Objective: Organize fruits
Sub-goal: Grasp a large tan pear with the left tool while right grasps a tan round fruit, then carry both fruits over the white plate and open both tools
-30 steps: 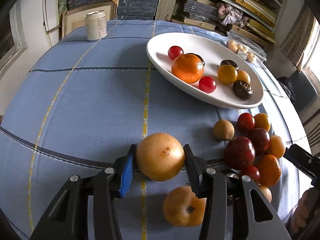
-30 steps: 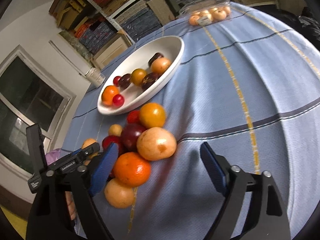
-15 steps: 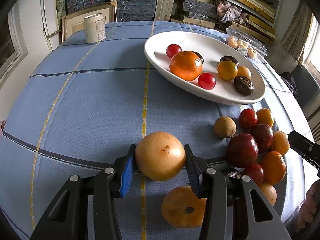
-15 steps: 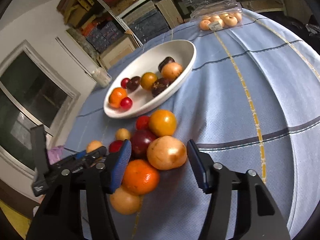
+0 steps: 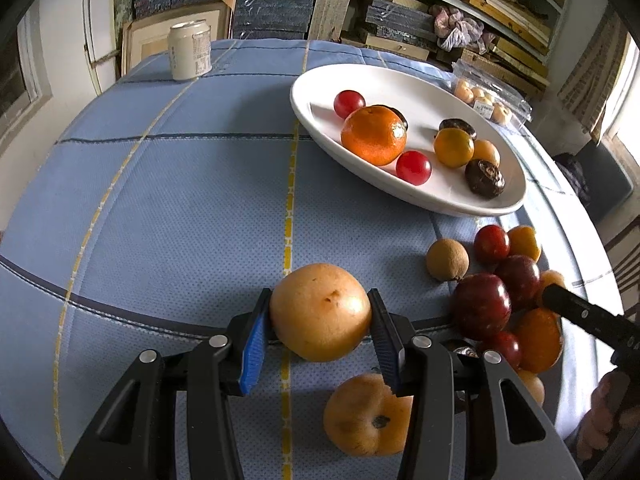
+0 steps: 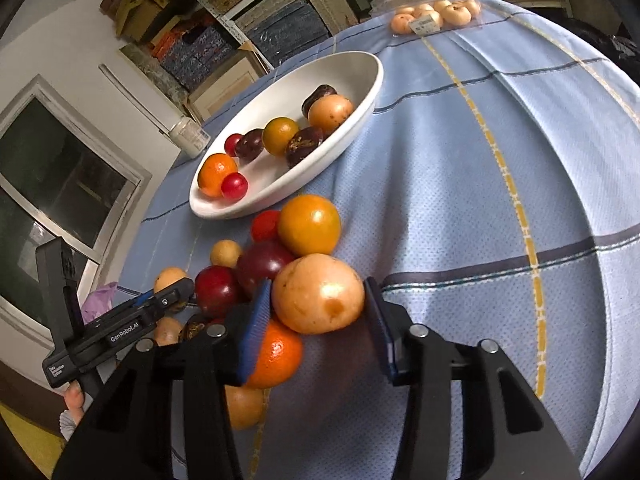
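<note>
Left wrist view: your left fingers are pinching a pale tan fruit, one pad pressed on each flank, above the blue checked cloth that covers the counter. Just below it, partly behind the right-hand finger, a second tan fruit lies with its dark stem end showing. To the right sits the loose pile of red, dark red and orange fruit, with a small brown fruit at its near edge. Farther back stands the white oval dish, already holding a large orange, two small red fruits, a yellow-orange one and some dark ones. A pale can stands at the far left corner, and a clear packet of small fruit lies beyond the dish.

In the right wrist view, your right fingers are closing on a tan-yellow fruit at the top of the pile; the left pad touches it, and the right pad looks just at its skin. An orange sits directly beneath it, dark red fruits crowd its left side, and a yellow-orange fruit rests behind it, toward the dish.
</note>
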